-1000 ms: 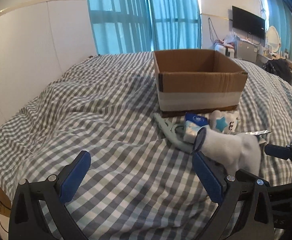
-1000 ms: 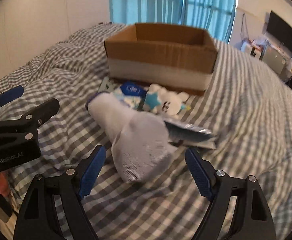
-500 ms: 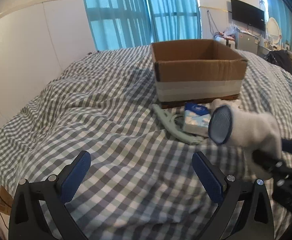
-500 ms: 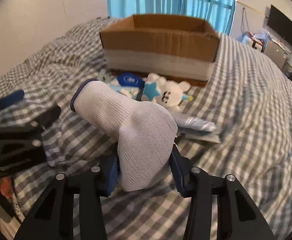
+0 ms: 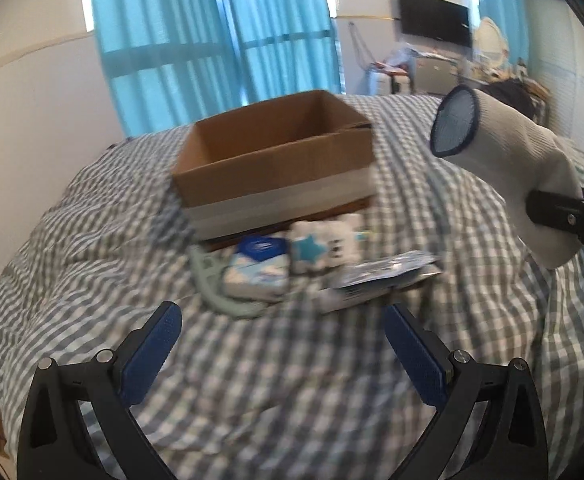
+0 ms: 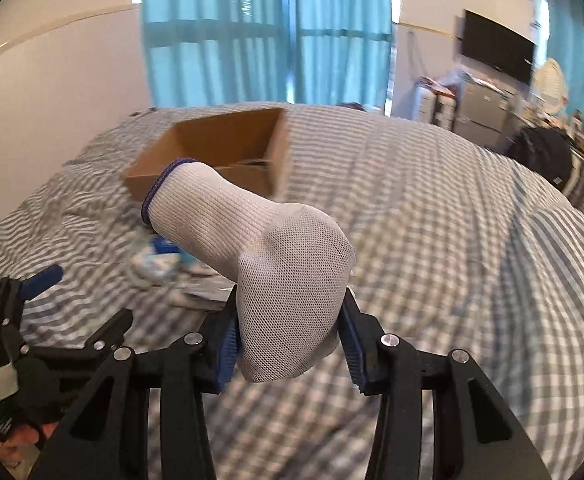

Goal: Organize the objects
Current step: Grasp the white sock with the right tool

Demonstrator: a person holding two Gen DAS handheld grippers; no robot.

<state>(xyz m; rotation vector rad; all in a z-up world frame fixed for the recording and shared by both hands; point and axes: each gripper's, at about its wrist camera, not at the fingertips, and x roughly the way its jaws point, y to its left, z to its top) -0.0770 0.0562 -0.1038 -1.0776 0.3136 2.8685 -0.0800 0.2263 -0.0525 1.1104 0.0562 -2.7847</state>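
**White sock up, box ahead-left**

Sock [image 6: 276, 256] clamped at the toe in right gripper [image 6: 288, 344], held above the bed, cuff pointing toward cardboard box [image 6: 216, 160] ahead-left. Left gripper [image 5: 280, 352] wide open, empty, low over the remaining items.

- Left wrist view looks forward and down over the bed [image 5: 92, 248] toward the box [image 5: 276, 160], fairly near.
- Right wrist view sits higher, to the right, facing the box [image 6: 220, 152] from farther off.
- Both share the box, the bed [image 6: 451, 220] and the curtains [image 5: 212, 40].
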